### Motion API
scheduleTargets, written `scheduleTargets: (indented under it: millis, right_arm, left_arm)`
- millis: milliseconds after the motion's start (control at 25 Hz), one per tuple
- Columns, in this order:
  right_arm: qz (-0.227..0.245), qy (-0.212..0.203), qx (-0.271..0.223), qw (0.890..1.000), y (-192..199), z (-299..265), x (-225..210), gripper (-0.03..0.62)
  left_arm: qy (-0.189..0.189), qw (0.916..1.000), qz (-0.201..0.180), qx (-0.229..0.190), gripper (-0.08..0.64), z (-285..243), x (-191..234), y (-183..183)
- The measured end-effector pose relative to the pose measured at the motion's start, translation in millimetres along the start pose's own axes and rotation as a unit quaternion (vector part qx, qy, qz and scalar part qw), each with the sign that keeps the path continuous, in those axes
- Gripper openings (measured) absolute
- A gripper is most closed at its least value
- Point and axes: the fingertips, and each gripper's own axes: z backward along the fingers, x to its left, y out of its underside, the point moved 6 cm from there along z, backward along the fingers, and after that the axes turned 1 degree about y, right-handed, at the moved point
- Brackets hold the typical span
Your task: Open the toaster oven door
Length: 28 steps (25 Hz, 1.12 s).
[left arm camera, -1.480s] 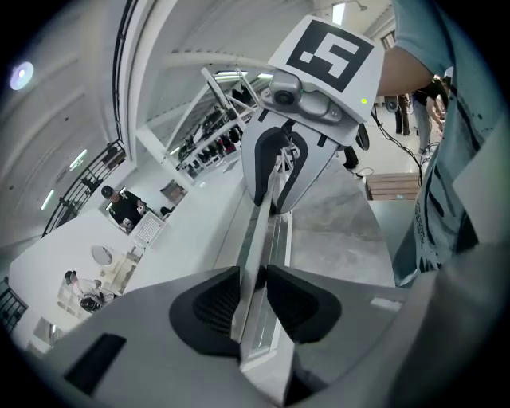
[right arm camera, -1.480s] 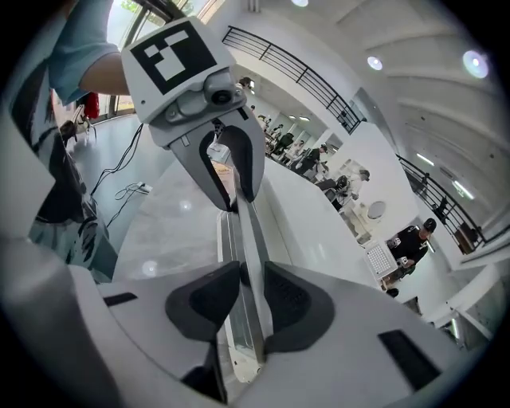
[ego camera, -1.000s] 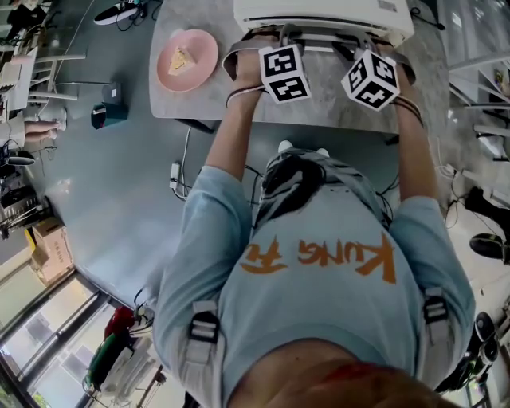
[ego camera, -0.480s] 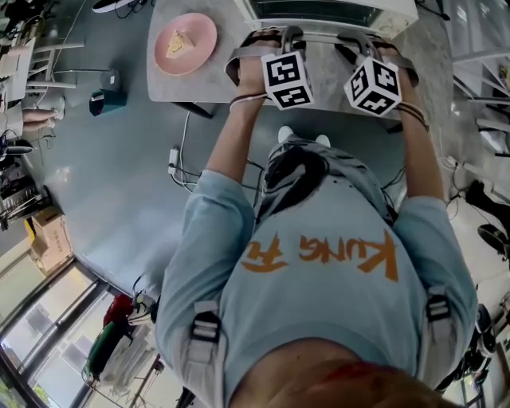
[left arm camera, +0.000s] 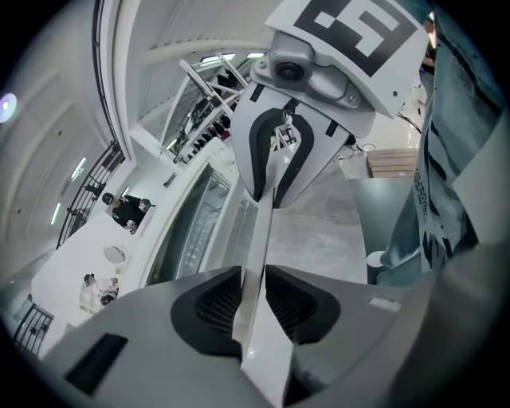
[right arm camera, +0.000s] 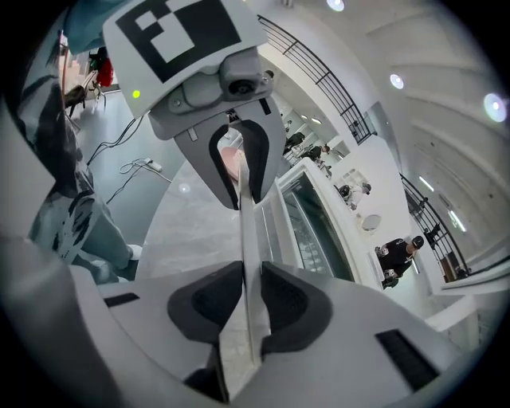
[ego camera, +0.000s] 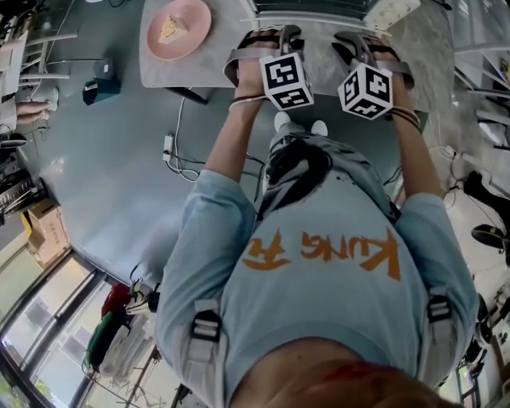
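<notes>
The white toaster oven (ego camera: 389,11) stands on the grey table (ego camera: 171,73), mostly cut off by the top edge of the head view. Its dark glass door (ego camera: 311,8) carries a long white handle bar (left arm camera: 263,231). My left gripper (ego camera: 285,33) is shut on the bar's left part, with the pads (left arm camera: 213,307) tight against it. My right gripper (ego camera: 355,40) is shut on the bar further right, also seen as the handle (right arm camera: 247,231) running between its jaws. Each gripper view shows the other gripper clamped ahead: the right gripper (left arm camera: 275,171), the left gripper (right arm camera: 239,171). The door glass (right arm camera: 312,233) lies beside the bar.
A pink plate (ego camera: 175,25) with a slice of cake sits on the table's left end. On the grey floor left of me lie cables (ego camera: 171,151) and a teal box (ego camera: 100,89). My legs and feet stand close under the table's front edge.
Both grippers stayed on the handle and drew slightly toward me. The oven's white top gave way to the dark door glass at the view's upper edge.
</notes>
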Motion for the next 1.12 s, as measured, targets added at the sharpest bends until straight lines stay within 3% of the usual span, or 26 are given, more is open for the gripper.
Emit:
scheduleTargets:
  millis: [720,880,1120]
  right_arm:
    - [0.006,0.018,0.037,0.999,15,-15,97,0.083]
    - [0.005,0.029,0.034,0.999,21,-20,112,0.078]
    - [-0.006,0.04,0.039,0.998,23,-29,136,0.112]
  left_arm:
    - [0.027,0.9989,0.025,0.028,0.092,-16,-93,21]
    - [0.013,0.9991,0.027,0.03,0.098,-22,-108,24]
    - [0.017,0.999,0.007,0.041,0.19,-32,-136,31]
